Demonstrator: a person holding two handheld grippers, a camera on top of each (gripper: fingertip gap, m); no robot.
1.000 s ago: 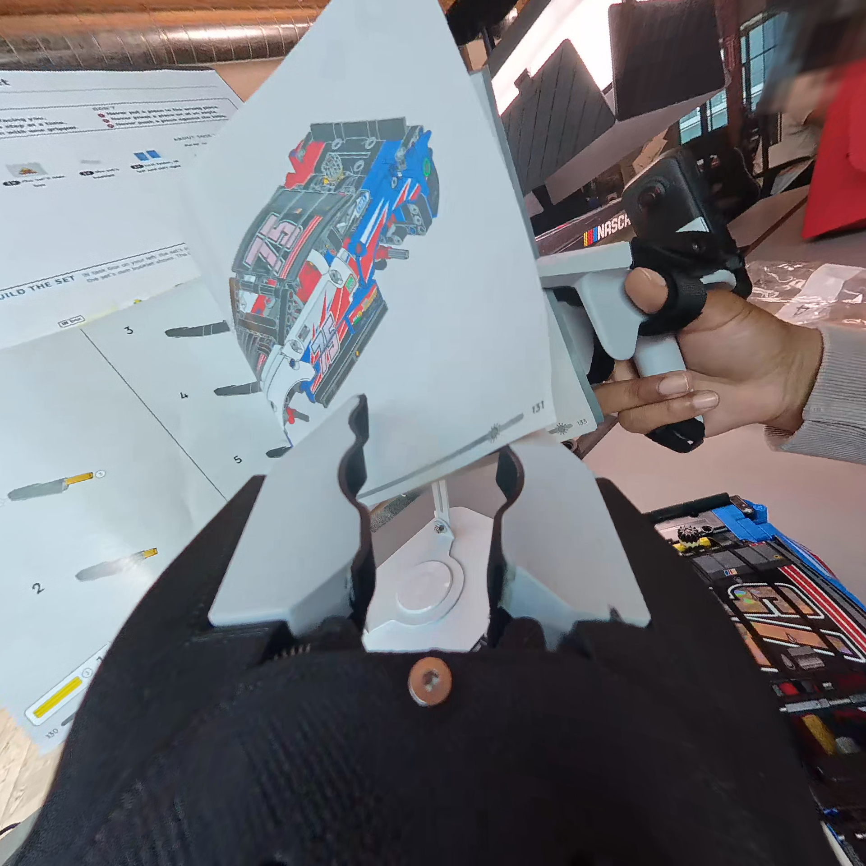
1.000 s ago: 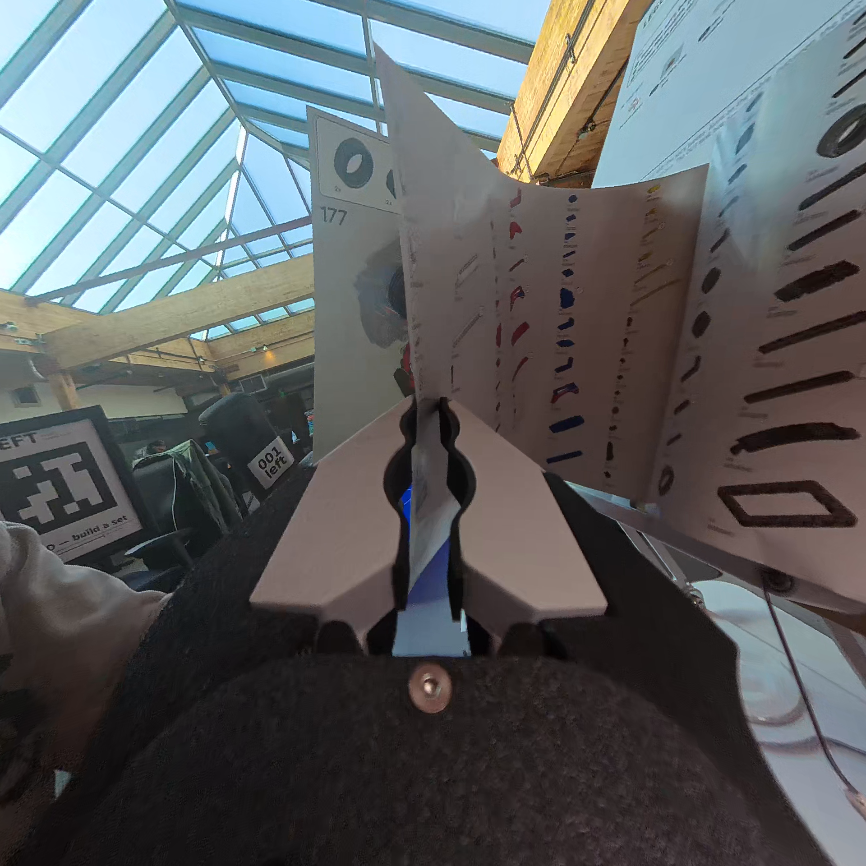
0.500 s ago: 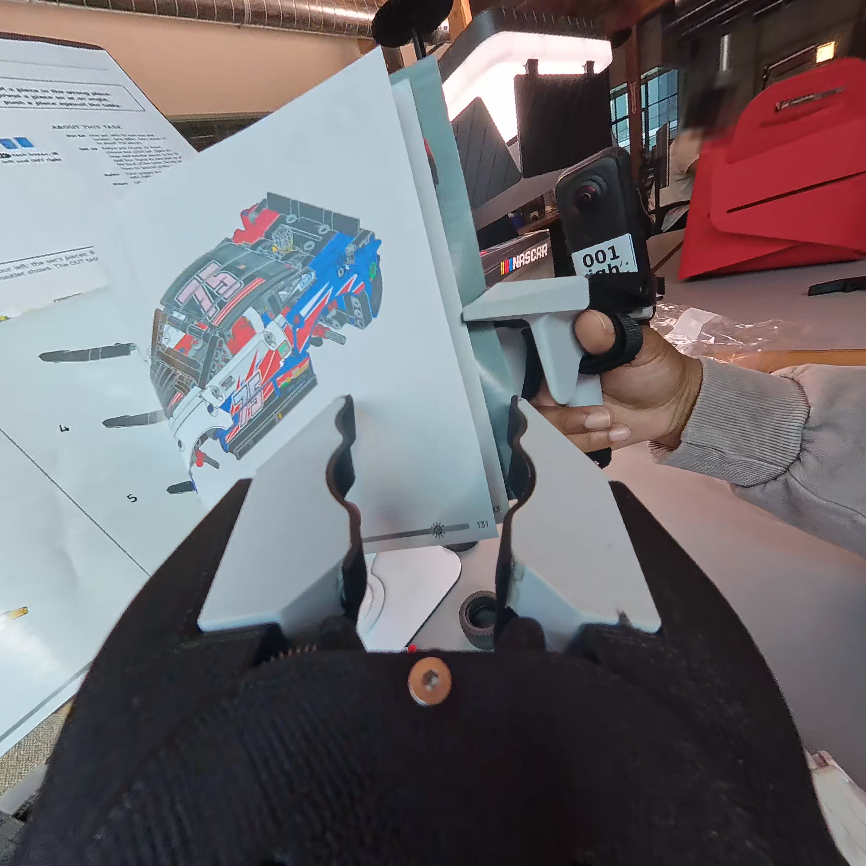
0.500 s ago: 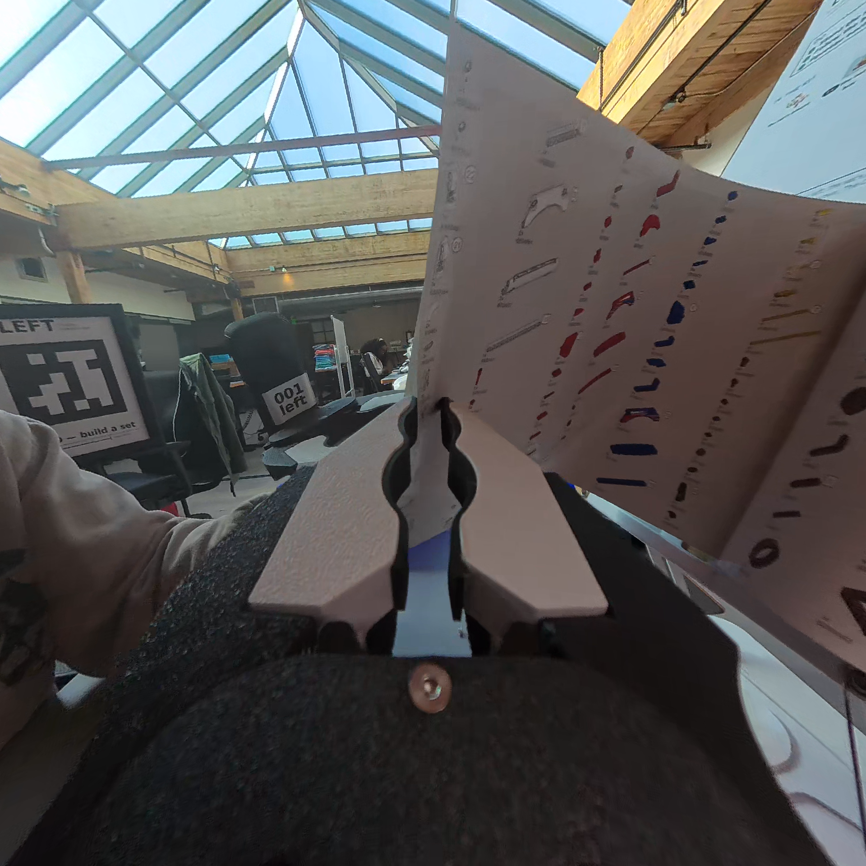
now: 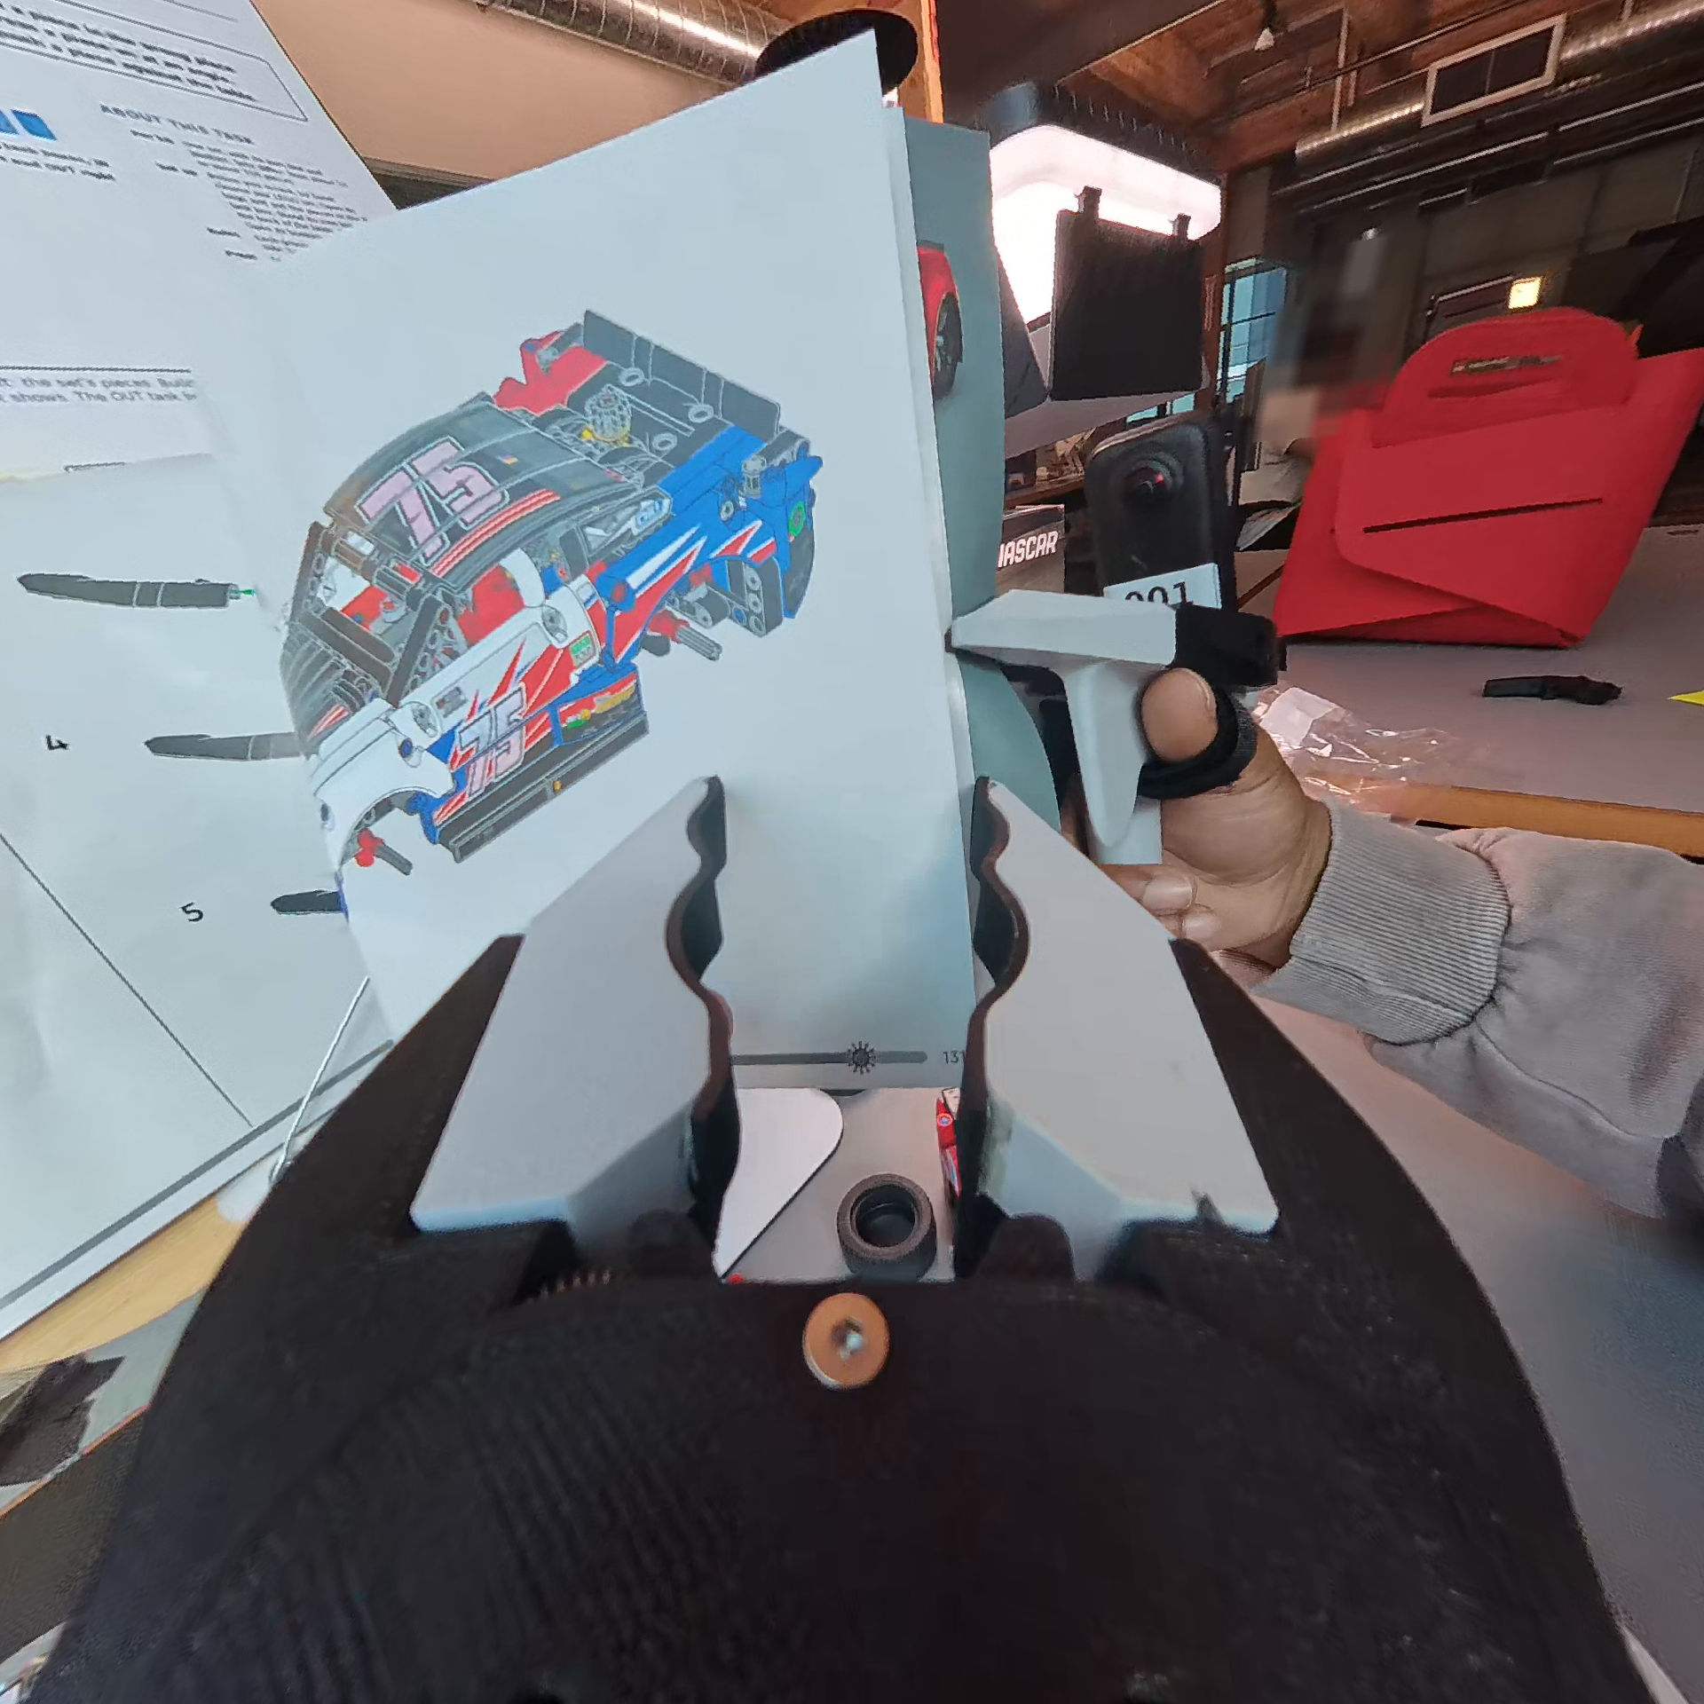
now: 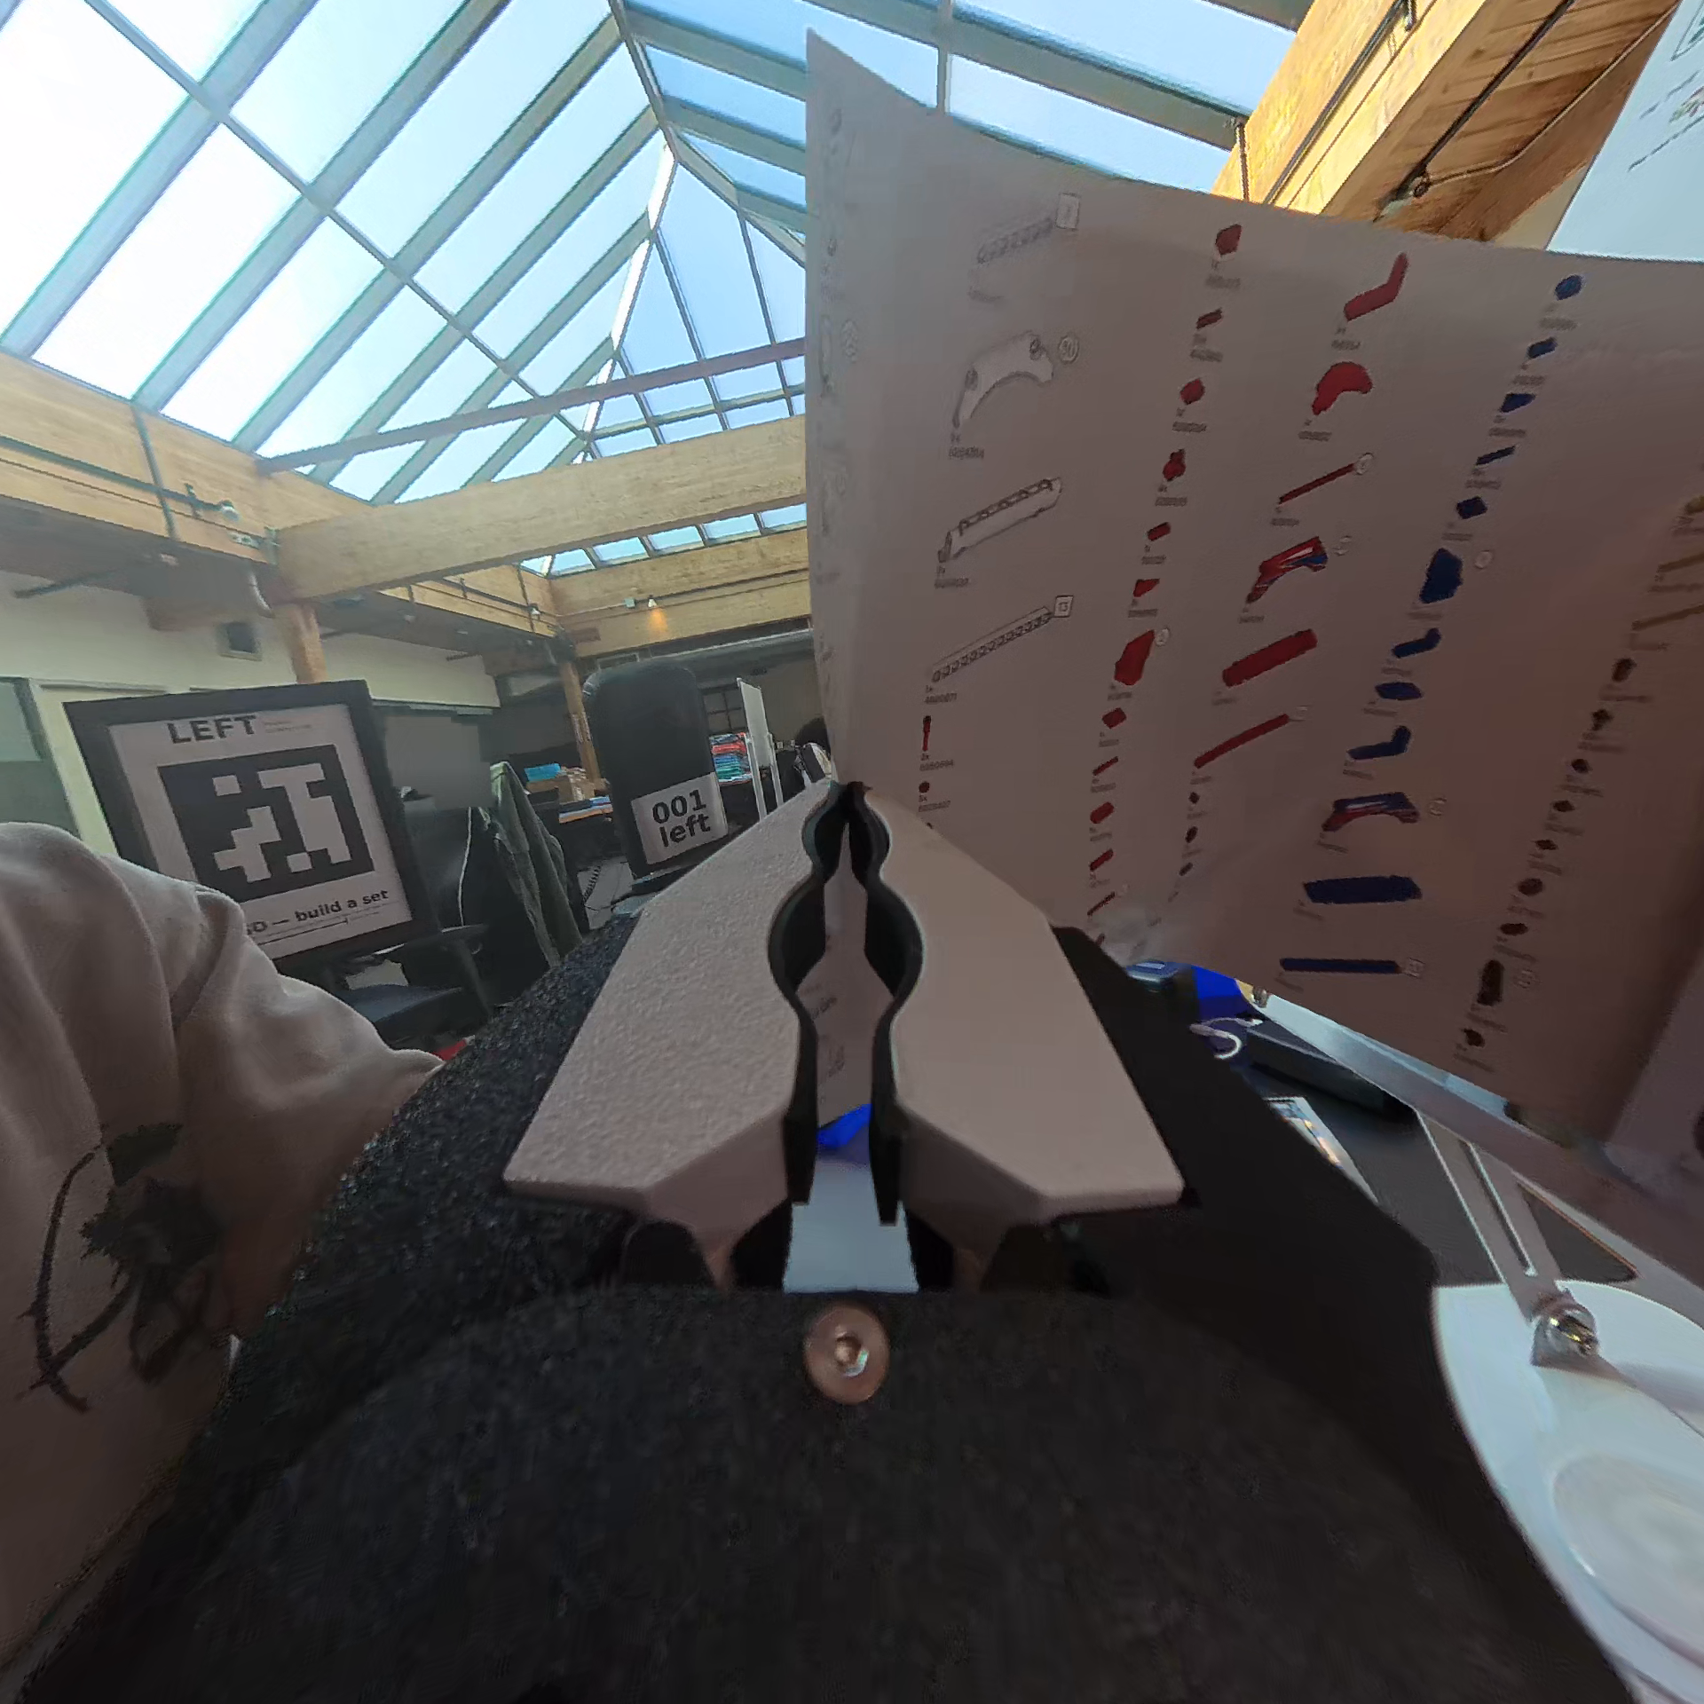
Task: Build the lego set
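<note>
**Booklet pinched on its right edge**

The instruction booklet point(image 5: 590, 572) stands upright, its car page facing my left gripper point(image 5: 844, 931), whose fingers are spread apart with the page's lower edge between them, not gripped. My right gripper point(image 6: 850, 931) is clamped on the booklet's edge point(image 6: 844, 922), parts pages point(image 6: 1291, 590) fanning to its right. Below the booklet, between my left fingers, a small black tyre point(image 5: 885, 1226) lies on the grey table point(image 5: 1475, 1291).

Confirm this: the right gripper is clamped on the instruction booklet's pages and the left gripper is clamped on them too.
Not quite. The right gripper is clamped on the booklet pages, but the left gripper is open, holding nothing, as the left wrist view shows.
</note>
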